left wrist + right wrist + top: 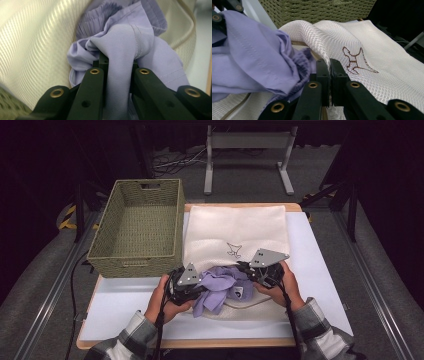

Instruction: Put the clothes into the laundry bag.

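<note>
We pinch the lilac garment (pixel 120 50) in our left tool (pixel 117 72) at the mouth of the mesh laundry bag (pixel 372 42) on the bench, while our right tool (pixel 329 75) clamps the bag's edge. Next, we judge, comes pulling the garment clear without dragging the bag.

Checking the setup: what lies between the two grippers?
In the high view, the bunched purple garment lies between the left gripper and right gripper, over the mesh bag.

- An olive-green woven rectangular basket (pixel 137 227) on the surface's far left corner.
- A white-topped, wood-edged surface (pixel 320 270).
- A grey metal stand (pixel 247 155) on the floor beyond.
</note>
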